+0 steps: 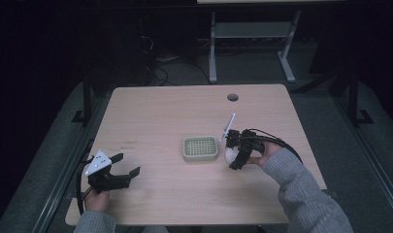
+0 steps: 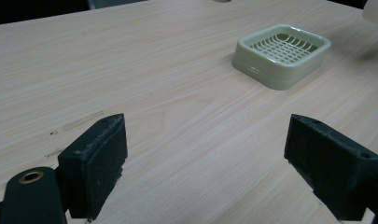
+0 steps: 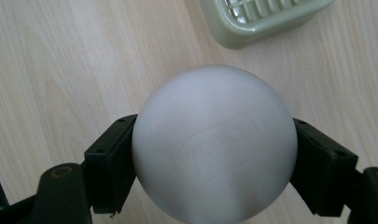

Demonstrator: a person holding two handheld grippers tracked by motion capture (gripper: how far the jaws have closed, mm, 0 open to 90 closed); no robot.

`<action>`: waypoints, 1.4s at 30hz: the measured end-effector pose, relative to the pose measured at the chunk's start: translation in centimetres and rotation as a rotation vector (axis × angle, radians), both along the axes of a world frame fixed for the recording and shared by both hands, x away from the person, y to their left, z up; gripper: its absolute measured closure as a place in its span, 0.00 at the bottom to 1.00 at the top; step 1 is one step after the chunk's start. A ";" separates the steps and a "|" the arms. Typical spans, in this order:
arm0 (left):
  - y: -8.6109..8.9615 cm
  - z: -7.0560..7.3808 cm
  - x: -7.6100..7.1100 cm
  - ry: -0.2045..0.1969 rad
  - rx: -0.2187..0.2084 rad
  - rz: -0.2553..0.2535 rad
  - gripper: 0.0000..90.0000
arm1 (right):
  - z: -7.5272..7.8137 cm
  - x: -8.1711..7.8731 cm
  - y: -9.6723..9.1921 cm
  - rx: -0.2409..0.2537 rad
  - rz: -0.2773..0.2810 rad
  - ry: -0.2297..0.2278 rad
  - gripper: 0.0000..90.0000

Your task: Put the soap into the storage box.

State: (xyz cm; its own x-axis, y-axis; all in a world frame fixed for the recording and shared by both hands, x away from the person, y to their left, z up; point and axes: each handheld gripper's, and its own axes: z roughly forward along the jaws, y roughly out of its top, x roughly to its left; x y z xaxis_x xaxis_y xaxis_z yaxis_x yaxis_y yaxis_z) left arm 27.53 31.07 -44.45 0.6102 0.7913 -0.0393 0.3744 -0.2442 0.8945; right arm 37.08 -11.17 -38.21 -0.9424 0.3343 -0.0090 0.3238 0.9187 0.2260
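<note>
The right gripper [image 1: 231,154] has its two black jaws closed on a white ball [image 1: 230,155], one jaw pressed to each side of it, as the right gripper view shows with the ball [image 3: 214,144] held between the pads above the wooden table [image 3: 60,70]. In the high view the ball sits just to the right of a pale green slotted tray [image 1: 200,148] near the middle of the table [image 1: 160,111], close to it but not in it. The right hand [image 1: 264,154] comes in from the lower right in a grey sleeve [image 1: 305,194], the forearm angled toward the table's middle, with the gripper pointing left toward the tray. The left gripper [image 1: 126,165] is near the table's front left corner, held by the left hand [image 1: 97,199], its jaws spread wide with nothing between them; the left gripper view shows it pointing toward the tray [image 2: 281,55], well apart from it.
</note>
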 end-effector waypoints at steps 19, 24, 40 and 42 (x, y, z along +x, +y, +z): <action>0.1 0.0 0.0 -0.004 -0.003 0.008 0.14 | 0.9 1.7 2.3 -0.002 0.038 -0.002 0.26; 0.1 0.0 0.0 -0.005 -0.003 0.008 0.14 | 0.9 2.2 3.0 -0.013 0.048 -0.005 0.26; 0.2 0.0 0.0 -0.006 -0.005 0.008 0.14 | 0.8 3.4 4.9 0.003 0.062 0.004 0.26; 0.2 0.0 0.1 -0.006 -0.005 0.009 0.14 | 0.8 3.6 5.2 -0.003 0.063 0.002 0.26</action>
